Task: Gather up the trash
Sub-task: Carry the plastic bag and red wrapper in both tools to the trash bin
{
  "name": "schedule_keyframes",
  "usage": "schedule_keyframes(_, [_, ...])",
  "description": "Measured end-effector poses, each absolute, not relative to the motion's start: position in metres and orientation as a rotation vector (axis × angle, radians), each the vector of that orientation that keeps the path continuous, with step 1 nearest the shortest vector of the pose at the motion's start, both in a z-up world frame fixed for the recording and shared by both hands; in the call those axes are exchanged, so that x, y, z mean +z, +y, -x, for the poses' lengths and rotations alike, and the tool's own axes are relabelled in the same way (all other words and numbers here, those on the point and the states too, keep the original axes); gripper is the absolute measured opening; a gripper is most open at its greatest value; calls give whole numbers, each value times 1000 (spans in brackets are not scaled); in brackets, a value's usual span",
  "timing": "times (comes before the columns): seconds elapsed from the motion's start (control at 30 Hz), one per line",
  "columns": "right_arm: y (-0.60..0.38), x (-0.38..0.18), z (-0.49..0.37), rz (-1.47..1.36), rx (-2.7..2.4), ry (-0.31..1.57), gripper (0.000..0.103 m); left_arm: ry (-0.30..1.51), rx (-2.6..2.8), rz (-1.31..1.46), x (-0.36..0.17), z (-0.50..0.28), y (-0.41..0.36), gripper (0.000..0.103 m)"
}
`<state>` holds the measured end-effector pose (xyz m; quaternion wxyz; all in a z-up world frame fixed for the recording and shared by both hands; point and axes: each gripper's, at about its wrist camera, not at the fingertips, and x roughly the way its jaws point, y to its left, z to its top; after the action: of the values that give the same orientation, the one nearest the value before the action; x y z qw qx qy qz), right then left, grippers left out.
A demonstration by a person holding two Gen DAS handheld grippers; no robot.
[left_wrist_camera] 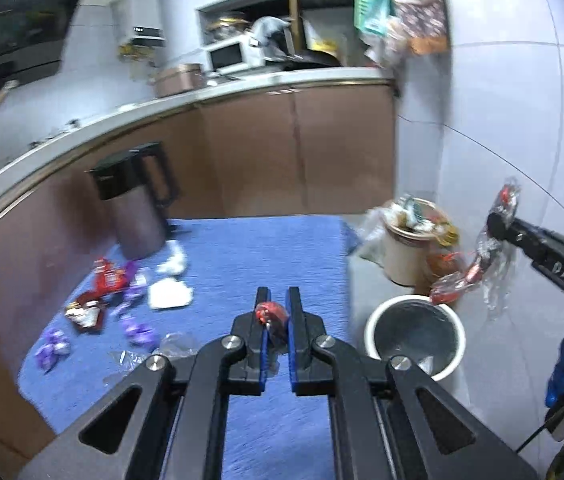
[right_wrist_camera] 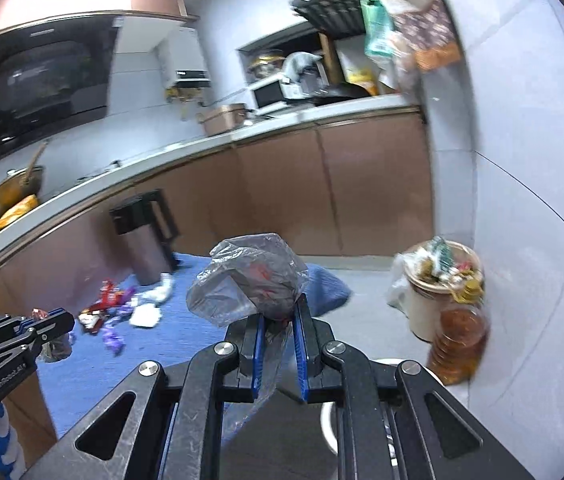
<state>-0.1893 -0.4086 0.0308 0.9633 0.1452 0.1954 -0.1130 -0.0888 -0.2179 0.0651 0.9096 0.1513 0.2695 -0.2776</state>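
While each hand-held gripper (left_wrist_camera: 275, 308) (right_wrist_camera: 279, 314) clamps one wrapper, two bins (left_wrist_camera: 414, 336) (left_wrist_camera: 414, 240) stand nearby — one overflowing.

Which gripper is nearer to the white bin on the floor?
Right. The right gripper holds a clear wrapper just above the white bin. The left gripper is over the blue cloth beside it.
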Motion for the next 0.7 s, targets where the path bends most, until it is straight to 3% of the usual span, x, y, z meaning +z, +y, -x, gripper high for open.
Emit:
schedule_keyframes(0.23, [-458,0,188,-347,-338,448,13,654,-768,-291,45,66,-295,7])
schedule_keyframes(0.7, [-536,-86,158,-418,-493,624,15,954,-988,-210,-49,17,-429,8])
